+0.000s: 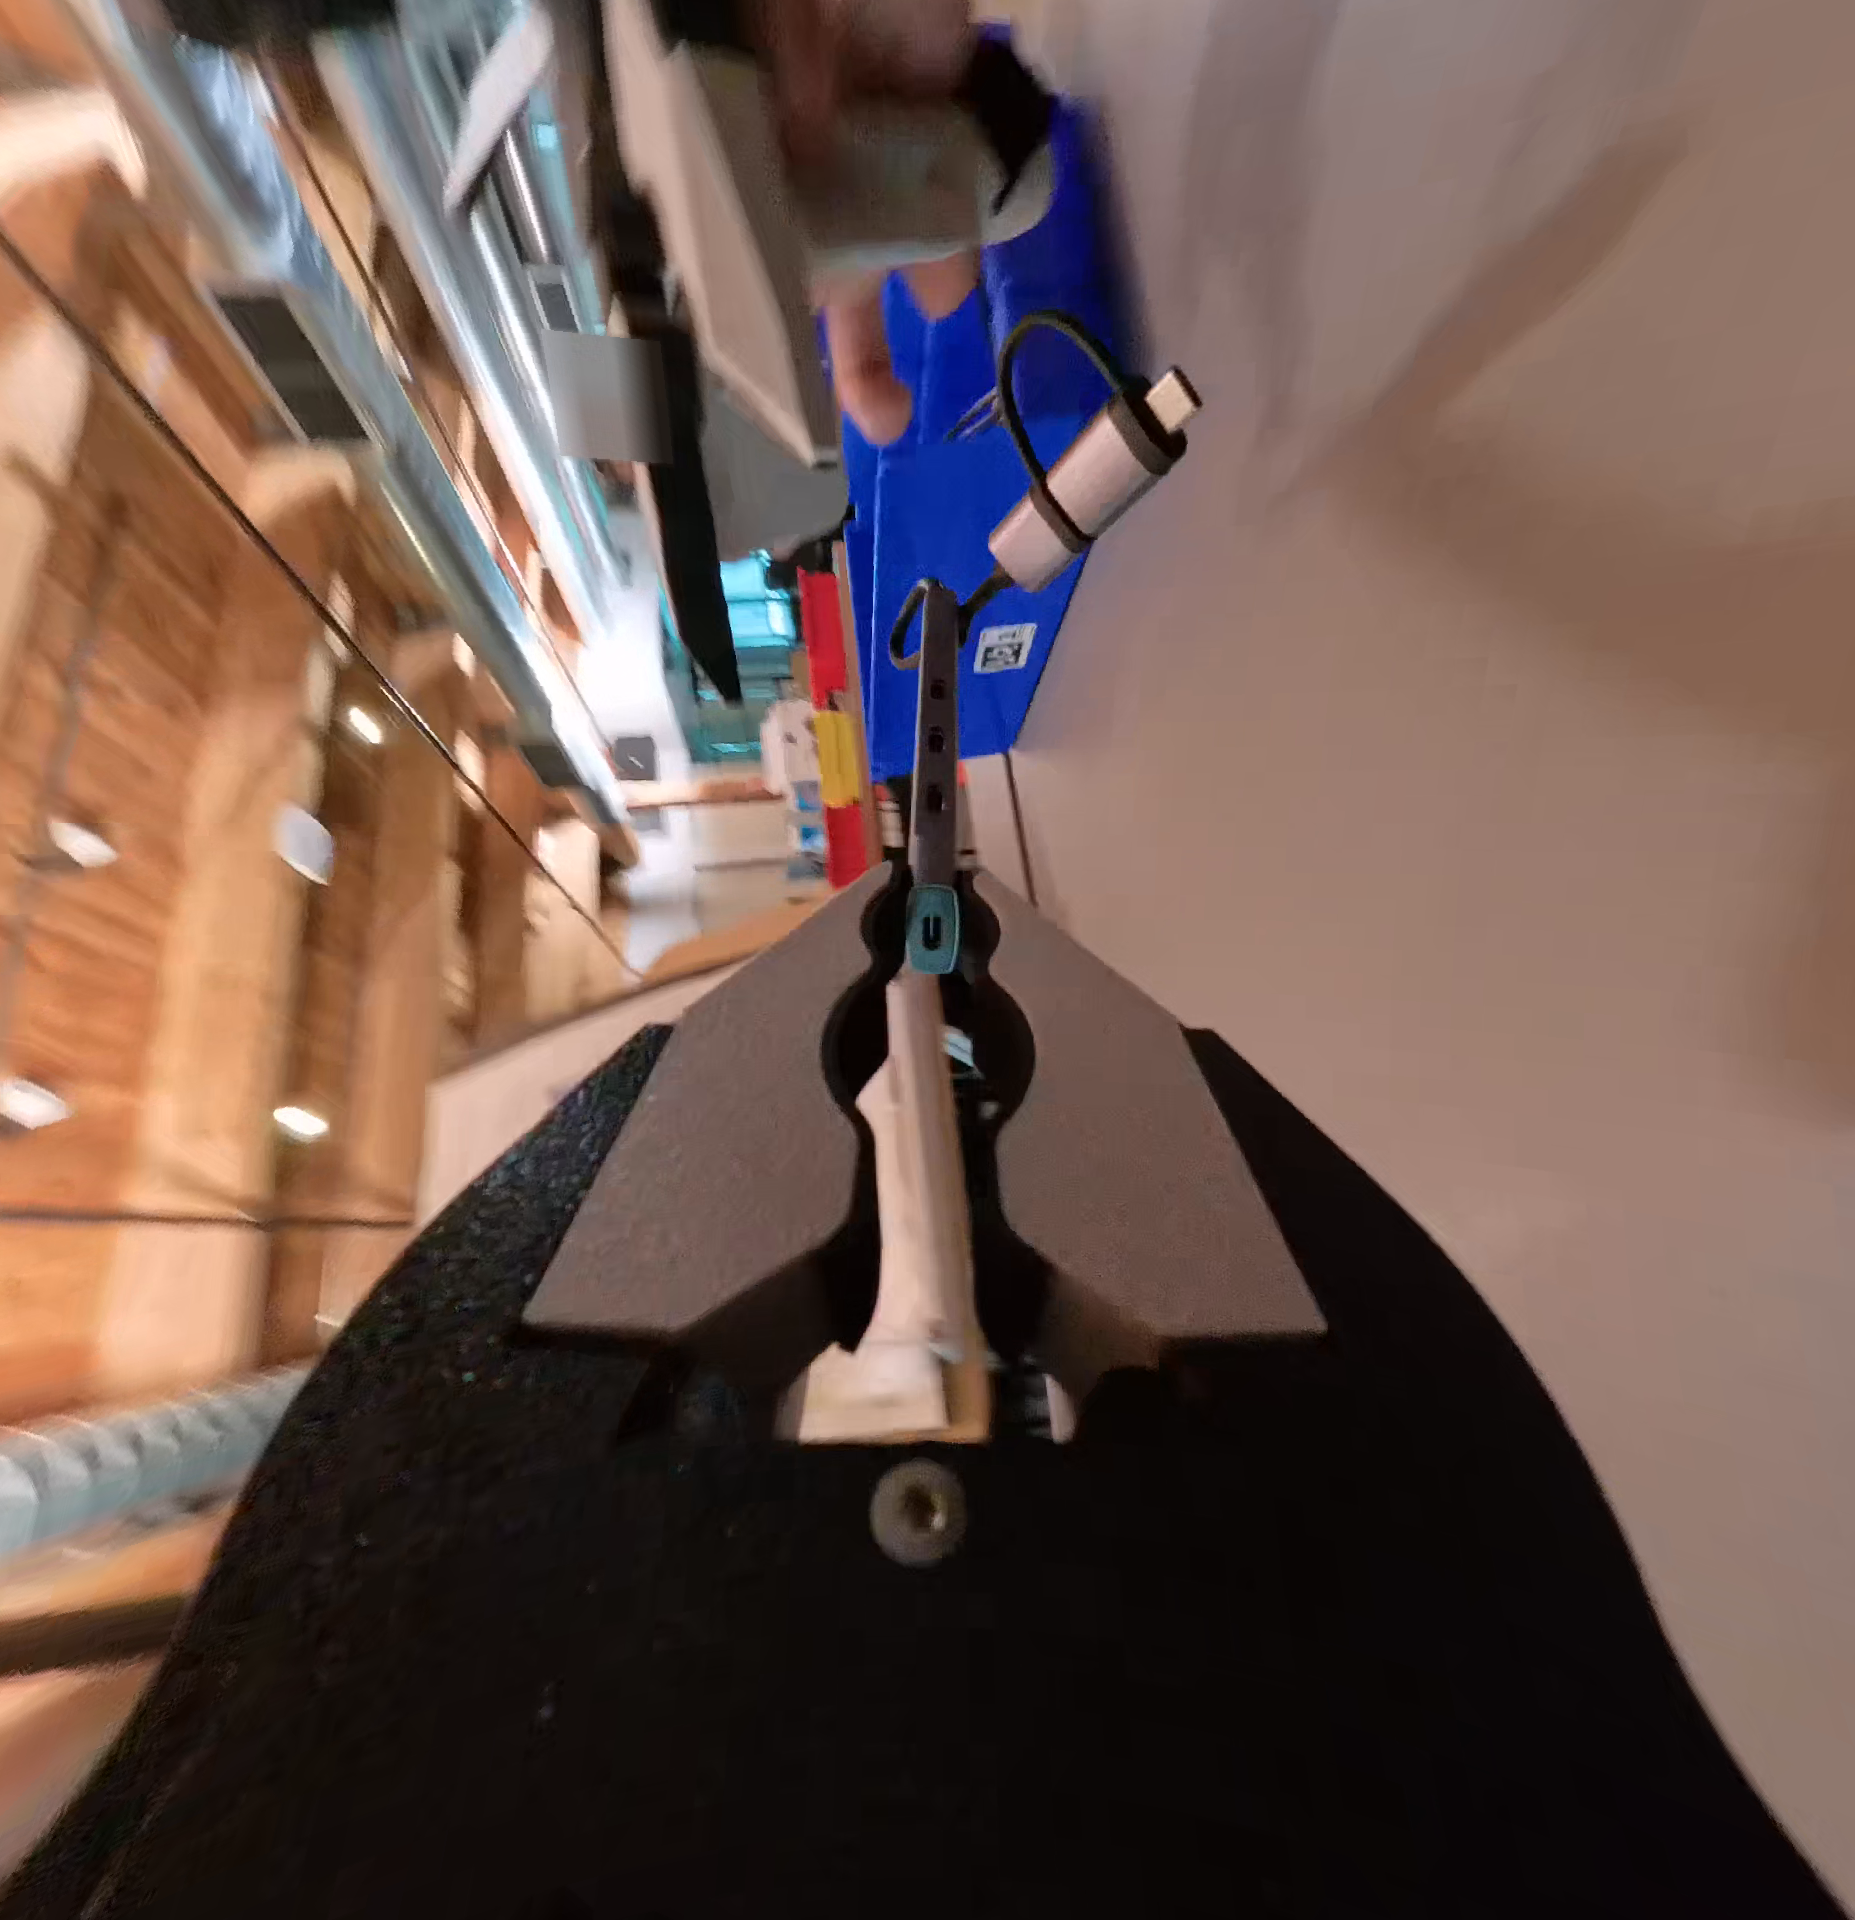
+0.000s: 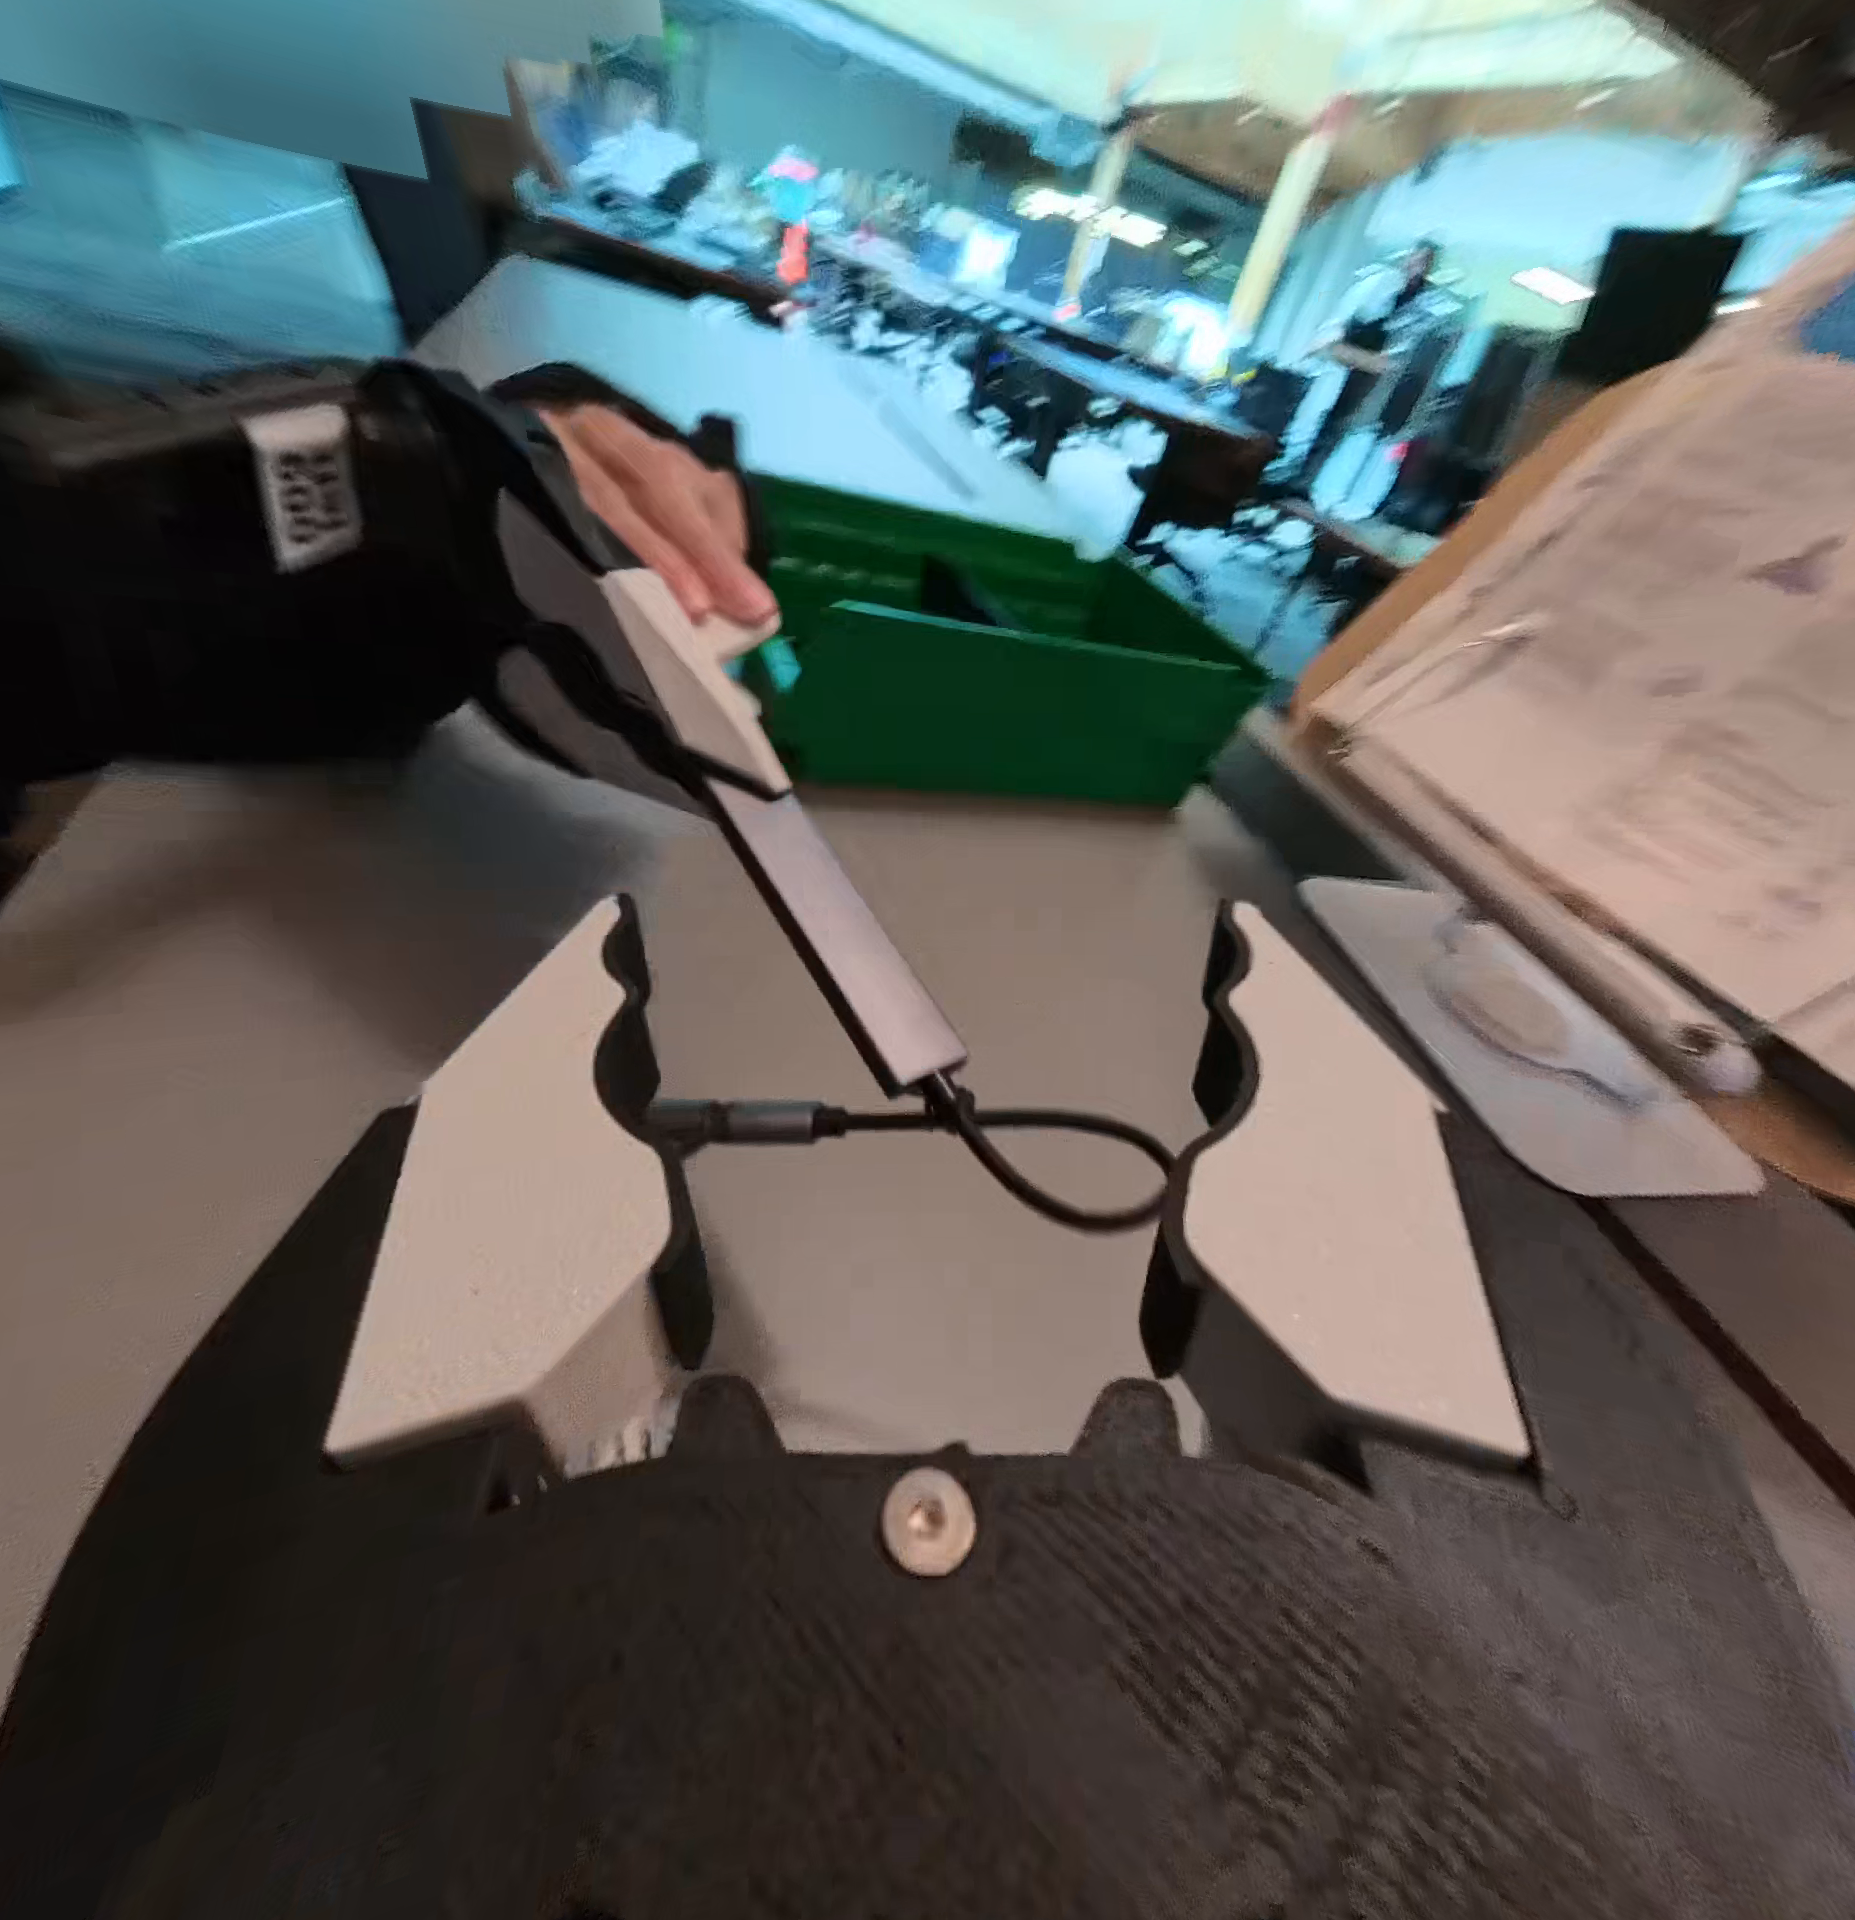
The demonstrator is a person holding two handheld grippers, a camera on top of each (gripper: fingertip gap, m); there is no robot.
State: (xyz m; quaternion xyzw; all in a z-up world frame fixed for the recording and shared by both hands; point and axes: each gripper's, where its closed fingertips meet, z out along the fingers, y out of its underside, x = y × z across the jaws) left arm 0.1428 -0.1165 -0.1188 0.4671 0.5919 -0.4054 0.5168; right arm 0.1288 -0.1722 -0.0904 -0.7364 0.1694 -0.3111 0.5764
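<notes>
Left gripper [image 1: 928,914] is clamped narrow on a slim grey metal USB hub [image 1: 933,727], held in the air. Right gripper [image 2: 928,1039] is spread wide, nothing gripped; the hub's short black cable [image 2: 1048,1174] and plug [image 2: 736,1122] are seen between its fingers. Grey tabletop [image 2: 279,1039] below, green plastic bin [image 2: 985,686] beyond.

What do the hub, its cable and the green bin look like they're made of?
Hub: likely metal, a matte grey, sharp-edged slim bar with an even satin sheen; painted plastic is possible. The left tongs are shut on it. Cable: black rubbery or plastic sheath, bending in a smooth loop between the open right tongs. Bin: moulded plastic, uniform green with a thick rim.
</notes>
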